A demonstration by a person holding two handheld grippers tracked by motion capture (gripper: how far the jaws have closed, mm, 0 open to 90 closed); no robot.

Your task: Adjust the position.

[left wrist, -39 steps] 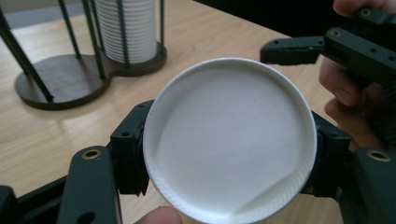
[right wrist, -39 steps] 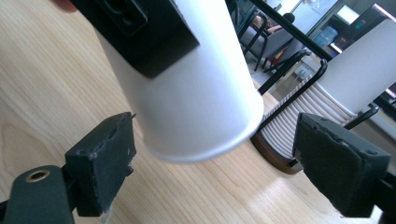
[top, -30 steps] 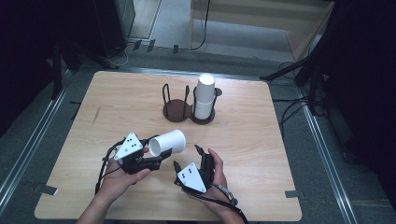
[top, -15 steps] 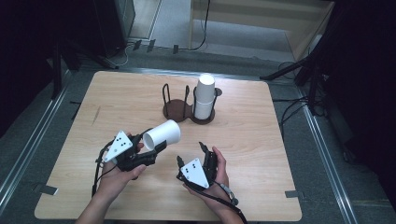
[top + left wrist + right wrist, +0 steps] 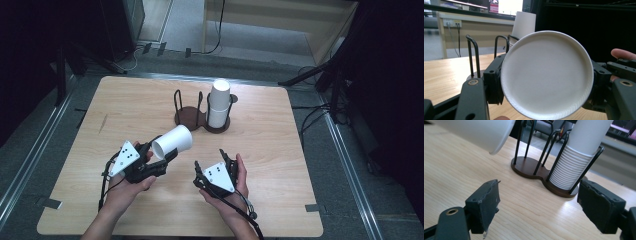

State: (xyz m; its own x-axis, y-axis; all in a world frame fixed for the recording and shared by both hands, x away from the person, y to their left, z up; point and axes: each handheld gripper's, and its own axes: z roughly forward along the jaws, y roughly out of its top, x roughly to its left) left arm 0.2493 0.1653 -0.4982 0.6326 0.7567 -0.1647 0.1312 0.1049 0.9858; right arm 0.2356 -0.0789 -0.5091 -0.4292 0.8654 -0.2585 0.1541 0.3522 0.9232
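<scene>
The left tool (image 5: pixel 159 159) pinches a paper cup (image 5: pixel 172 143) held tilted above the worktop (image 5: pixel 280 150), near the rack (image 5: pixel 190 116). Squeeze harder and it may crumple. The right tool (image 5: pixel 212 162), half-open and empty, has just been closing.

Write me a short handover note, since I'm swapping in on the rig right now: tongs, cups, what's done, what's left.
Left tongs: shut on a single white paper cup, held on its side above the table.
Right tongs: open, nothing between the jaws, which have just been closing.
Cup holder: the right ring has the cup stack; the left ring is bare.
Done: one cup is in hand.
Left: probably set it into the holder.
</scene>
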